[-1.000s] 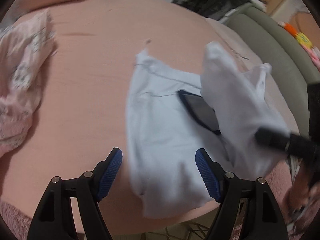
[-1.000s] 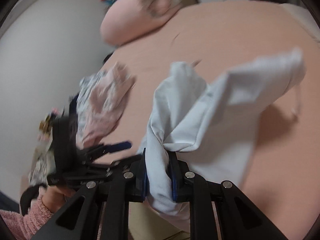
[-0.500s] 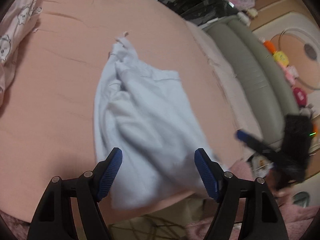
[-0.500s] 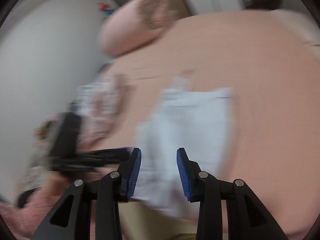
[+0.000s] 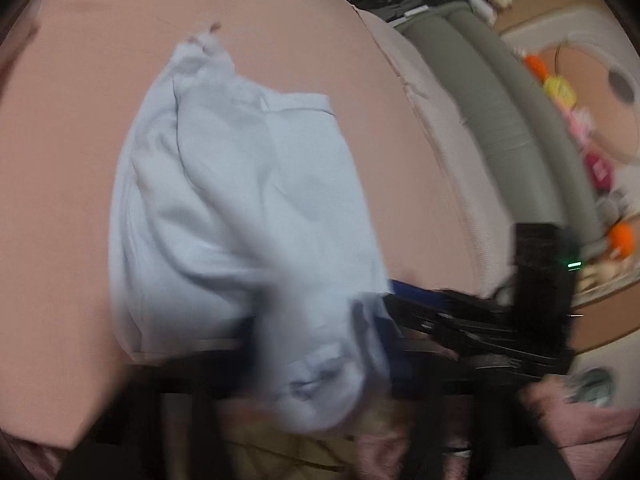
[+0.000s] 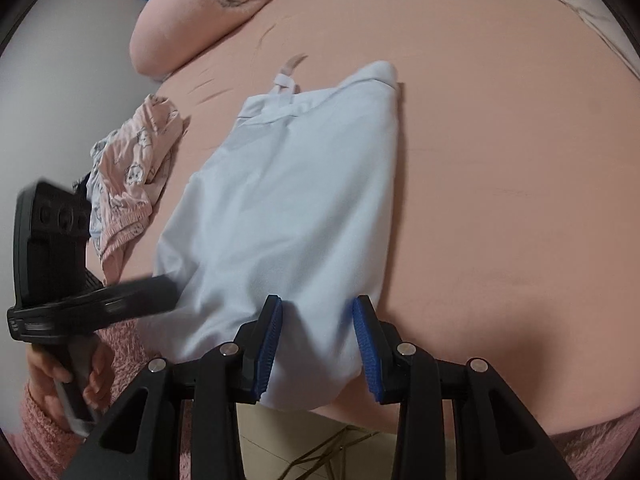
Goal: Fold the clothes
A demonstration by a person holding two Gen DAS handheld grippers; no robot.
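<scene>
A pale blue garment [image 6: 288, 208] lies folded on the pink bed, its near end hanging over the front edge. My right gripper [image 6: 318, 344] is open, its blue pads on either side of the garment's near end, not closed on it. In the left wrist view the garment [image 5: 240, 200] is blurred, and its near corner bunches between the left gripper's [image 5: 320, 344] blue pads, which look closed on it. The left gripper also shows in the right wrist view [image 6: 104, 300], its tip at the garment's left edge. The right gripper shows in the left wrist view [image 5: 460, 320].
A pink patterned garment [image 6: 132, 176] lies crumpled left of the blue one. A pink pillow [image 6: 200, 12] sits at the bed's far end. A grey-green sofa [image 5: 500, 112] and toys stand beyond the bed's right side. The bed's front edge [image 6: 480, 420] is right below my grippers.
My right gripper let go of the blue garment after folding it over and now stands open over its near end. My left gripper closed in on the garment's near corner.
</scene>
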